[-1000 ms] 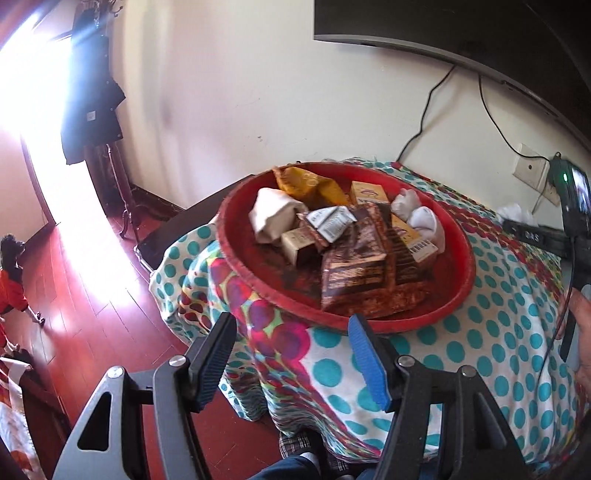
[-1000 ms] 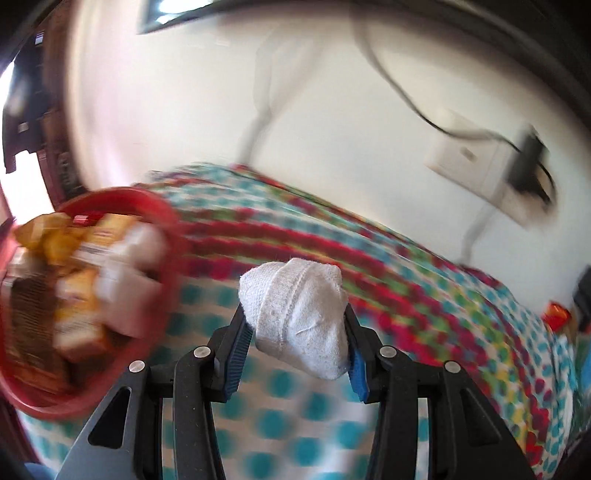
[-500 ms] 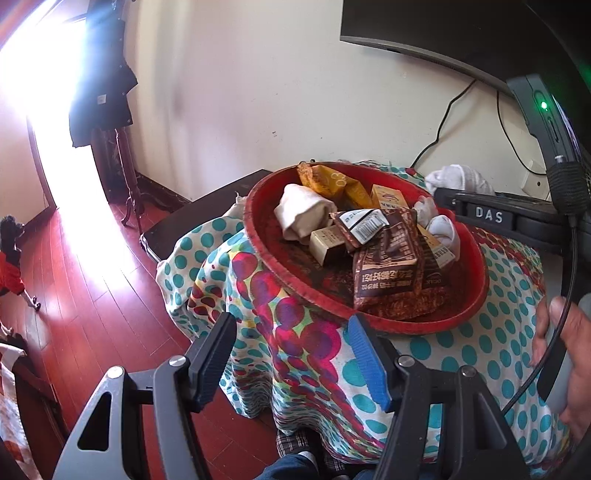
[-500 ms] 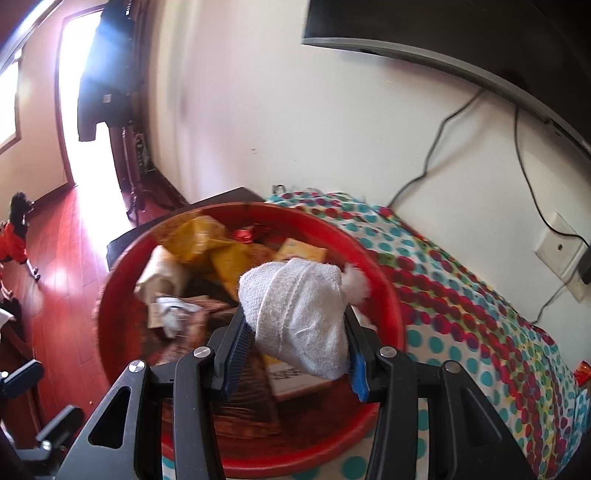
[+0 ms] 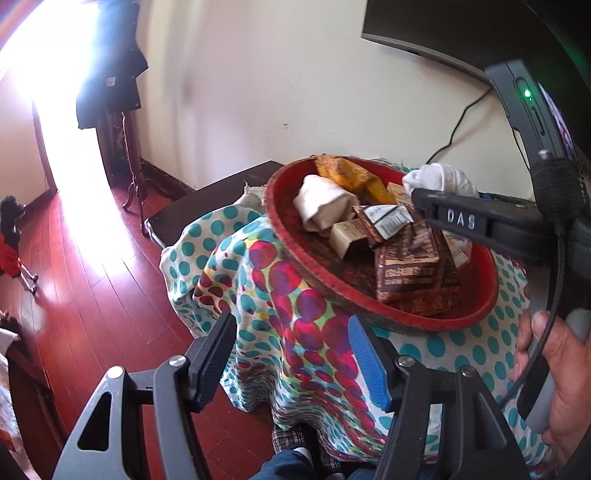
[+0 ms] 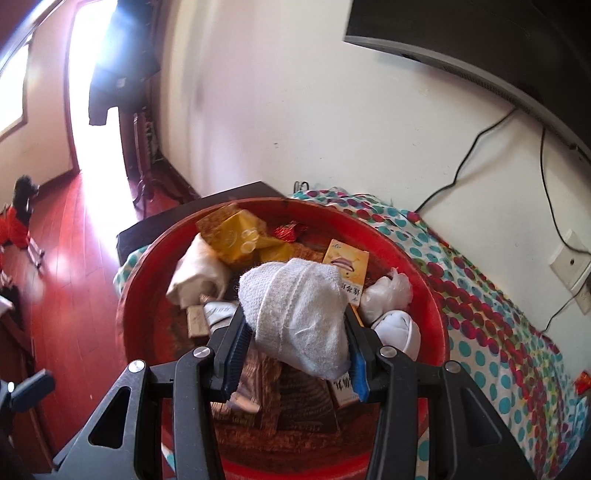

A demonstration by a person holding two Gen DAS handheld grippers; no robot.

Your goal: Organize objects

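A round red tray [image 6: 147, 280] sits on a polka-dot tablecloth [image 6: 491, 317] and holds snack packets, small boxes, a beige rolled cloth [image 6: 195, 275] and white bundles. My right gripper [image 6: 295, 354] is shut on a rolled white sock [image 6: 295, 314] and holds it over the middle of the tray. In the left wrist view the same sock [image 5: 439, 177] shows above the tray's [image 5: 295, 251] far side. My left gripper [image 5: 295, 365] is open and empty, in front of the table's near left corner.
The table stands against a white wall with cables, a socket [image 6: 570, 266] and a dark screen [image 6: 480, 33] above. A low dark stand [image 5: 207, 206] is left of the table. Red wooden floor [image 5: 85, 266] lies to the left. A small red packet [image 6: 583, 380] lies far right.
My right gripper has swung left with the sock, from over the tablecloth to over the tray. My left gripper has drifted left, away from the tray.
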